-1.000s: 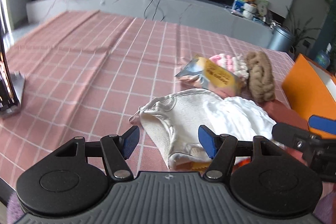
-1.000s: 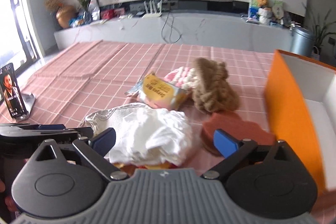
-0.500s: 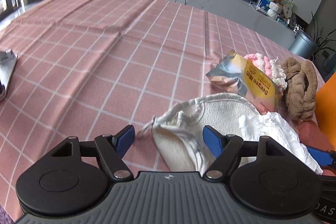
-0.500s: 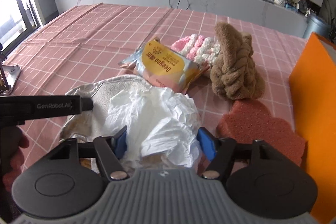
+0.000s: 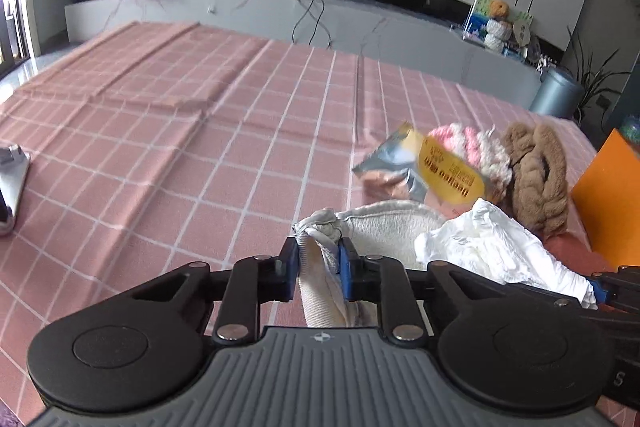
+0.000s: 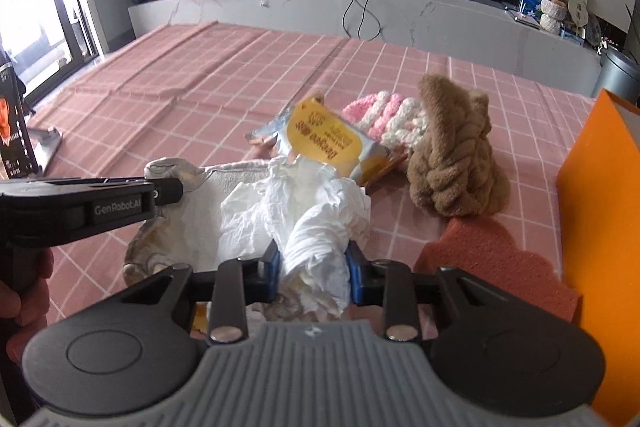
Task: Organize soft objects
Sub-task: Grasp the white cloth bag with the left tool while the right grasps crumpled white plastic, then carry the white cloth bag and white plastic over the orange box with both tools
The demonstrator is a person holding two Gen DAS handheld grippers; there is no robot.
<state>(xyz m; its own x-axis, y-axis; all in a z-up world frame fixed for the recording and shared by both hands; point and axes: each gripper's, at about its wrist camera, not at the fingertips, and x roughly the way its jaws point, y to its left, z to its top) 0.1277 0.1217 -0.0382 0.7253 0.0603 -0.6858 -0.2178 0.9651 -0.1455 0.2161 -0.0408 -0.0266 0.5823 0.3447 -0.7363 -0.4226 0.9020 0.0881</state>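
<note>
My left gripper (image 5: 319, 263) is shut on the rim of a cream cloth bag (image 5: 392, 227), which also shows in the right wrist view (image 6: 200, 203). My right gripper (image 6: 313, 267) is shut on a crumpled white plastic bag (image 6: 304, 211) that lies in the cloth bag's mouth; it also shows in the left wrist view (image 5: 492, 247). Behind lie a yellow snack packet (image 6: 332, 143), a pink and white knitted piece (image 6: 384, 115) and a brown plush braid (image 6: 452, 163). A red sponge (image 6: 492, 259) lies to the right.
An orange box (image 6: 600, 211) stands at the right edge of the pink checked tablecloth (image 5: 160, 131). A phone on a metal stand (image 6: 16, 123) is at the far left. A grey counter with clutter runs behind the table.
Both grippers have closed: the left on the cloth bag's rim, the right on the white plastic bag. Both were open half a second ago.
</note>
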